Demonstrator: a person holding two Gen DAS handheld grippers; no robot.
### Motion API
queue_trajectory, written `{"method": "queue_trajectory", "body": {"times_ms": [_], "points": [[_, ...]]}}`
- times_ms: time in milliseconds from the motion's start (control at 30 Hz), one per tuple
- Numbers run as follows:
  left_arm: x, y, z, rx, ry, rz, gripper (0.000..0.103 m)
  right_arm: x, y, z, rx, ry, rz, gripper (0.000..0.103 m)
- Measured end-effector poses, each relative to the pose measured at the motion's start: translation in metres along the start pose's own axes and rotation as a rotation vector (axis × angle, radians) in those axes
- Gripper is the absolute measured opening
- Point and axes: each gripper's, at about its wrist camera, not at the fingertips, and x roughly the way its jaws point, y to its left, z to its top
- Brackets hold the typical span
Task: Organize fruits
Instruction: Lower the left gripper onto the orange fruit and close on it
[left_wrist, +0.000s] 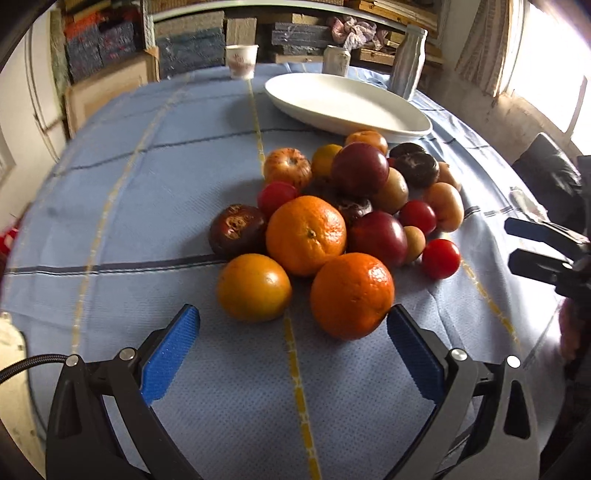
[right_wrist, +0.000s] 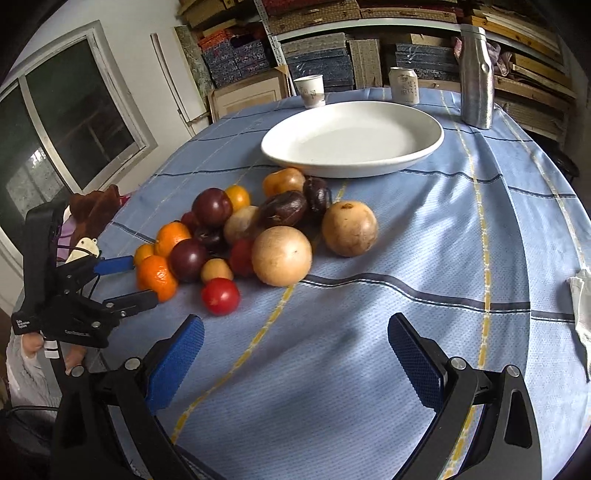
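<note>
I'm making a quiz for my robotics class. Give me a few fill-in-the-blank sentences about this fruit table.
1. The white plate holds ____ fruit.
2. Both the left gripper and the right gripper have their jaws ____.
3. The fruit pile lies on a ____ checked tablecloth.
4. The paper cup, the can and the metal bottle stand ____ the plate.

Missing words: no; open; blue; behind

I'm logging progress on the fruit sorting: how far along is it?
Nothing looks done yet: the white plate holds no fruit. Nothing is in hand; the left gripper and right gripper are both open. The whole fruit pile remains on the tablecloth, the nearest orange just ahead of the left gripper.
</note>
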Motion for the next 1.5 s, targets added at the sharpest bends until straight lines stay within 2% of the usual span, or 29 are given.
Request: {"method": "queue_trajectory", "body": {"times_ms": [100,167,233,333,433,500,633,667,733,800,833,900,1033,1167,1233,1267,1300,1400,1500], "points": [[0.005,-0.002,-0.001,0.021,0.024,0.004,0.099,-0.004,-0.012,-0.002,0.013,0.003,0.012,0.1],[0.011,-0.008,0.0,0.068,0.038,0.049,0.099,-0.003,-0.014,-0.003,0.029,-0.001,0.035,0.1],[0.011,-0.008,0.004,0.089,0.031,0.04,0.099,0.0,-0.02,-0.001,0.042,0.0,0.054,0.1],[0.01,0.006,0.013,0.045,0.009,0.01,0.099,0.001,-0.025,0.002,0.055,0.001,0.062,0.1],[0.009,0.019,0.013,0.012,0.004,-0.063,0.099,0.006,-0.033,0.005,0.075,0.009,0.065,0.1],[0.007,0.023,0.011,0.009,-0.005,-0.082,0.099,0.007,-0.038,0.005,0.096,0.015,0.074,0.1],[-0.017,0.034,0.009,-0.023,-0.091,-0.12,0.099,0.009,-0.043,0.005,0.117,0.019,0.082,0.1],[-0.022,0.036,0.01,-0.028,-0.105,-0.122,0.099,0.009,-0.043,0.005,0.117,0.02,0.083,0.1],[-0.024,0.042,0.013,-0.047,-0.111,-0.065,0.099,0.011,-0.042,0.006,0.112,0.023,0.086,0.1],[-0.011,0.044,0.014,-0.056,-0.084,-0.007,0.099,0.012,-0.041,0.006,0.104,0.026,0.088,0.1],[-0.007,0.045,0.013,-0.061,-0.075,-0.005,0.099,0.012,-0.04,0.006,0.1,0.026,0.09,0.1],[-0.004,0.047,0.015,-0.082,-0.089,-0.032,0.099,0.012,-0.04,0.005,0.099,0.024,0.091,0.1],[-0.001,0.048,0.016,-0.074,-0.107,-0.027,0.099,0.013,-0.042,0.005,0.106,0.024,0.095,0.1],[0.003,0.058,0.013,-0.13,-0.096,-0.108,0.099,0.012,-0.043,0.005,0.112,0.018,0.101,0.1],[0.005,0.068,0.009,-0.18,-0.085,-0.12,0.099,0.011,-0.045,0.005,0.12,0.01,0.103,0.1],[0.004,0.07,0.009,-0.173,-0.082,-0.099,0.099,0.01,-0.046,0.004,0.124,0.005,0.103,0.1],[0.001,0.07,0.007,-0.157,-0.077,-0.027,0.099,0.009,-0.047,0.004,0.127,-0.001,0.104,0.1],[-0.011,0.071,0.003,-0.122,-0.12,0.064,0.099,0.008,-0.049,0.004,0.134,-0.008,0.106,0.1],[-0.008,0.055,0.005,-0.059,-0.099,0.068,0.099,0.01,-0.048,0.003,0.131,0.0,0.107,0.1]]}}
